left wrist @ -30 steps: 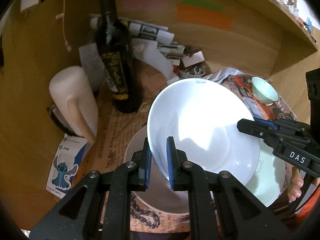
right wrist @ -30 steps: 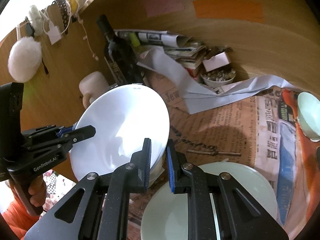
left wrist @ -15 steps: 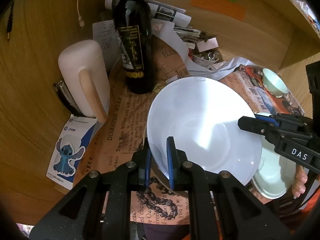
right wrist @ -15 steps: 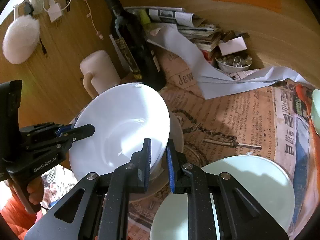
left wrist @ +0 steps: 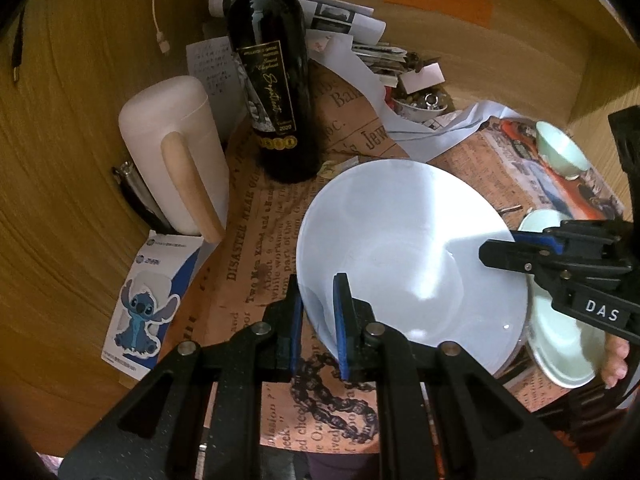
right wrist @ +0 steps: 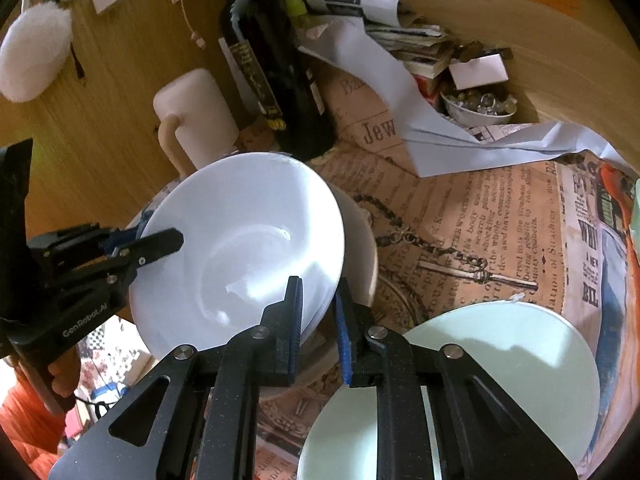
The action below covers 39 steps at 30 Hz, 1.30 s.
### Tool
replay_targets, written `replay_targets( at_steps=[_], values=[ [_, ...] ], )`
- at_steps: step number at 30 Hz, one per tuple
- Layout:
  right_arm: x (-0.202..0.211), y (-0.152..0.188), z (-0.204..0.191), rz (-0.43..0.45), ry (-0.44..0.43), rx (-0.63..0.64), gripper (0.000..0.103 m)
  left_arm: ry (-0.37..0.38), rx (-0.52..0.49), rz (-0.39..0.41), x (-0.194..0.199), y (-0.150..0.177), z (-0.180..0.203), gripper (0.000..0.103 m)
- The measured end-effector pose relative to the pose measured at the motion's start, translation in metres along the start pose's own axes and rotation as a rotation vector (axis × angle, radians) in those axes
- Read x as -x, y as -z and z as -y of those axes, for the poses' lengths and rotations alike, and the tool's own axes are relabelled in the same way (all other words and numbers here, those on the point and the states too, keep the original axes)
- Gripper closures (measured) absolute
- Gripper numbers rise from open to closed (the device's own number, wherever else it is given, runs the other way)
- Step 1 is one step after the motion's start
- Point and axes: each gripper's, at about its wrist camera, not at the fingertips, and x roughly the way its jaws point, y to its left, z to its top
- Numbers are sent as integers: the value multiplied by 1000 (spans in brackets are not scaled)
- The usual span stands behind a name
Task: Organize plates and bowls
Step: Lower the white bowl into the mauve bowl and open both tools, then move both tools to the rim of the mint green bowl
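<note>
Bowl (left wrist: 400,248) sits on a second bowl (right wrist: 360,240), left gripper (left wrist: 318,320) clamping its rim, right gripper (right wrist: 319,320) opening; uneven release could tip it toward the bottle (left wrist: 272,80).

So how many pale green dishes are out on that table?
2. A wide pale green plate lies at the near edge, right of the large white bowl. A small pale green bowl sits farther back on the right. More could be hidden under the white bowl.

The big white bowl (left wrist: 412,256) is sitting tilted on a beige plate (right wrist: 360,248). A pale green plate (right wrist: 480,376) is lying just beside it, and a little green bowl (left wrist: 560,152) is sitting well apart.
</note>
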Motion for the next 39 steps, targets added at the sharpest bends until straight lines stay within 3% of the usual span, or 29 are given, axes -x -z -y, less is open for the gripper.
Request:
replay_targets(
  at_steps=[7, 15, 19, 20, 22, 31, 34, 39],
  values=[
    [0, -1, -5, 10, 27, 47, 76, -25, -31, 11, -1, 2, 3, 90],
    [12, -2, -7, 54, 51, 65, 61, -2, 0, -21, -2, -3, -1, 88],
    [33, -5, -1, 144, 73, 46, 44, 35, 13, -2, 6, -11, 2, 77],
    [39, -6, 2, 164, 79, 40, 43, 36, 10, 9, 9, -13, 4, 74],
    [50, -9, 10, 196, 94, 26, 43, 43, -2, 49, 19, -19, 12, 54],
    [94, -9, 73, 292, 221, -88, 37, 95, -81, 201, 47, -48, 53, 22],
    [108, -7, 100, 313, 267, -137, 33, 114, -94, 234, 47, -61, 70, 15],
    [133, 0, 142, 357, 358, -209, 27, 141, -96, 234, 35, -85, 95, 12]
  ],
)
